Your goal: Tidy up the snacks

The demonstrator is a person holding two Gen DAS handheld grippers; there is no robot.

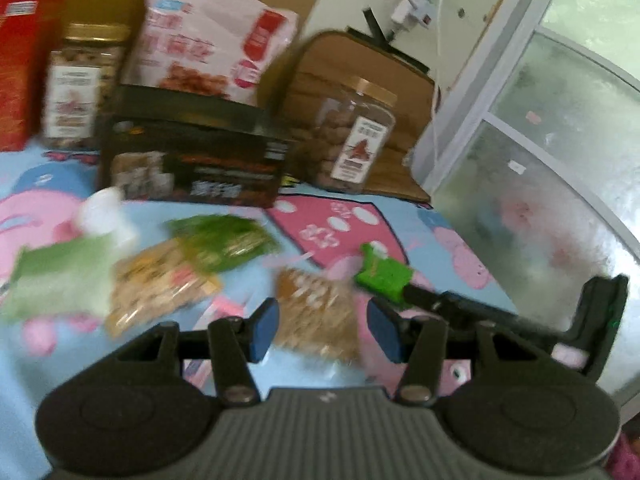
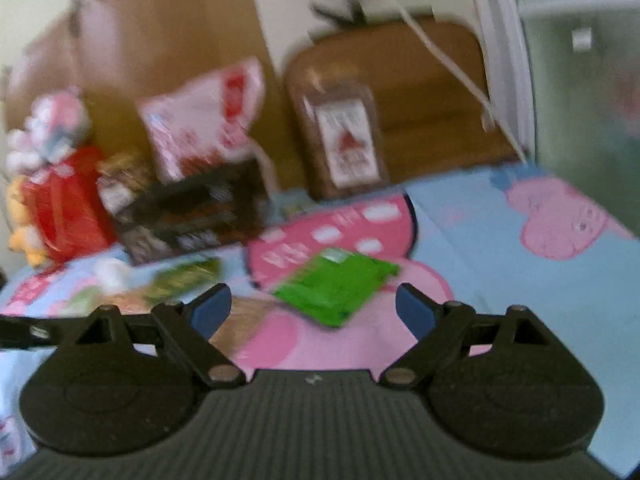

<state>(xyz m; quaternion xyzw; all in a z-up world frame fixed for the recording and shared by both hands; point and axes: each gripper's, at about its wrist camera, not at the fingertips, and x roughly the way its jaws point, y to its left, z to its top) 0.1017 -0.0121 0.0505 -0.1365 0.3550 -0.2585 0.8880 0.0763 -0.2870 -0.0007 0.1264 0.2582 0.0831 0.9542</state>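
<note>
Right wrist view looks down over the right gripper, whose jaws stand wide apart with nothing between the blue pads. Just beyond them a bright green flat snack packet lies on the cartoon-printed bed sheet, not yet touched. My judgement is that this packet is the one to take: the jaws should straddle it across a narrow side and press low against the sheet, since a thin foil packet slips easily out of a shallow pinch.

Left wrist view shows the left gripper about half open, with a tan packet of biscuits lying between or under its pads; the blur hides whether they touch it, though they do not seem to clamp it. Beyond lie a dark green packet, an orange-patterned packet and a pale green packet, loosely overlapping.

Farther back stand a black cardboard snack box, a pink plastic bag leaning behind it, and two clear gold-lidded jars, well apart. Grouping the loose packets near that row seems sensible.
</note>
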